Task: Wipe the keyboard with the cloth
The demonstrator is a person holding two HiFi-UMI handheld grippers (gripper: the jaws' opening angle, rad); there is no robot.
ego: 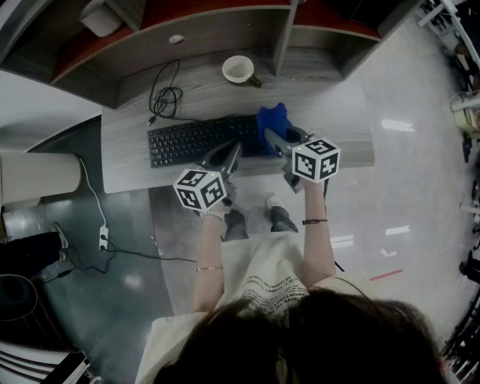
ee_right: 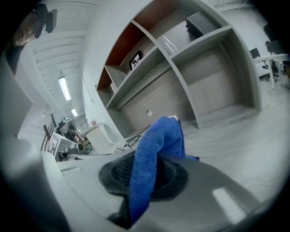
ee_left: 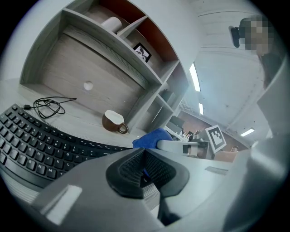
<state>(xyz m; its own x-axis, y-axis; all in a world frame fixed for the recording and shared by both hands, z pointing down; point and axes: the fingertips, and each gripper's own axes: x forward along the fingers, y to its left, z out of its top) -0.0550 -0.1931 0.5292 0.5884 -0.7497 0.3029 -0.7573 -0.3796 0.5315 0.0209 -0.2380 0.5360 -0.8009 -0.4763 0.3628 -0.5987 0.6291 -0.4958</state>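
Note:
A black keyboard lies on the grey desk, seen up close in the left gripper view. My right gripper is shut on a blue cloth, held over the keyboard's right end. In the right gripper view, the cloth stands up out of the right gripper between its pads. My left gripper hovers at the keyboard's front edge, left of the cloth. It is shut, with nothing held in it. The cloth shows just beyond it.
A brown cup with a white inside stands behind the keyboard, and a coiled black cable lies to its left. Shelf compartments rise at the desk's back. The person's feet are below the desk's front edge.

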